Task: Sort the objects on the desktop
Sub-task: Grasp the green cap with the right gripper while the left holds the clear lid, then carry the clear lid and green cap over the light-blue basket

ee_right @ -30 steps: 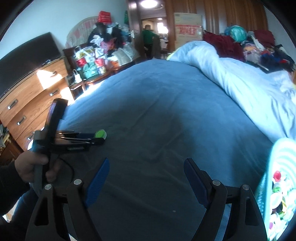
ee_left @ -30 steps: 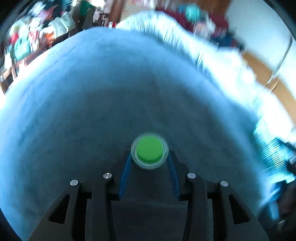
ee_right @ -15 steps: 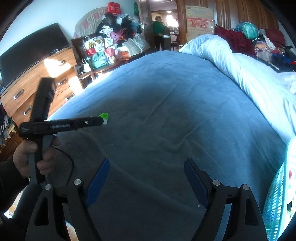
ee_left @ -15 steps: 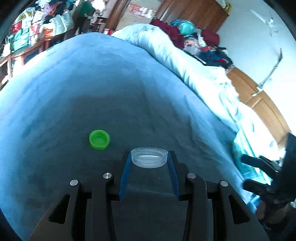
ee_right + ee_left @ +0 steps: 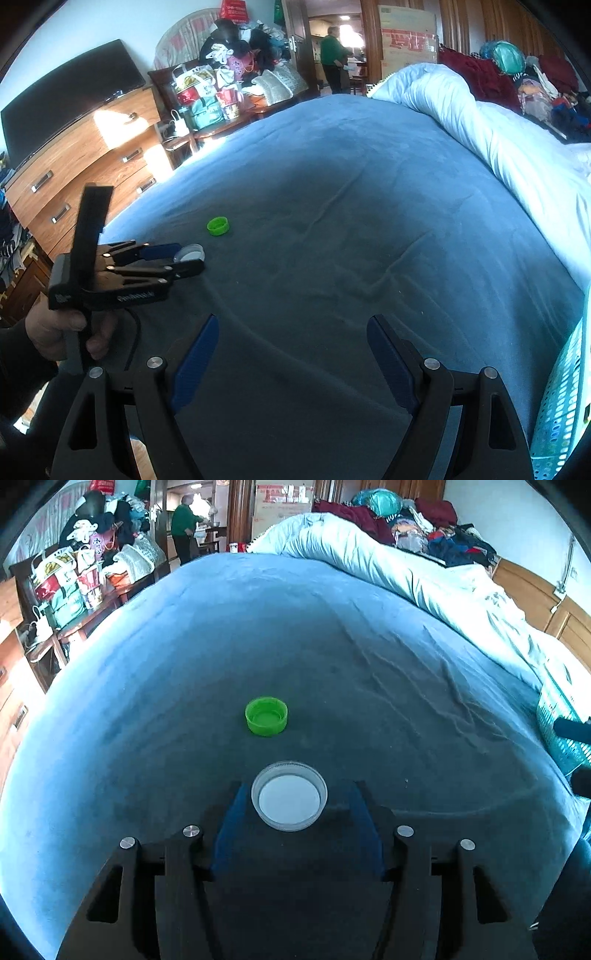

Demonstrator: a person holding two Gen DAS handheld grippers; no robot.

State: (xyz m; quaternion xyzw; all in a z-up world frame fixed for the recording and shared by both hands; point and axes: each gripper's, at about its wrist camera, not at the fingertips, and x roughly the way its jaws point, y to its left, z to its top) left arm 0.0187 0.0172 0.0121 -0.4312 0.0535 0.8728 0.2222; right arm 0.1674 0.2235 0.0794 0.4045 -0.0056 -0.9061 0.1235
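A green bottle cap (image 5: 266,716) lies open side up on the blue bedspread (image 5: 369,635); it also shows in the right wrist view (image 5: 218,226). A clear plastic lid (image 5: 289,796) lies on the bedspread between the blue pads of my left gripper (image 5: 295,805), whose jaws stand apart with gaps on both sides of the lid. In the right wrist view the left gripper (image 5: 184,260) is low at the left, the clear lid (image 5: 189,253) at its tips. My right gripper (image 5: 291,354) is open and empty above the bedspread.
A teal perforated basket (image 5: 561,398) stands at the right edge of the bed, also in the left wrist view (image 5: 554,716). A rolled pale duvet (image 5: 498,140) runs along the far right. A wooden dresser (image 5: 74,173) with a TV stands left of the bed.
The green cap came out of the clear lid onto the bedspread. My left gripper has opened and the clear lid now lies between its pads. The left gripper has lowered.
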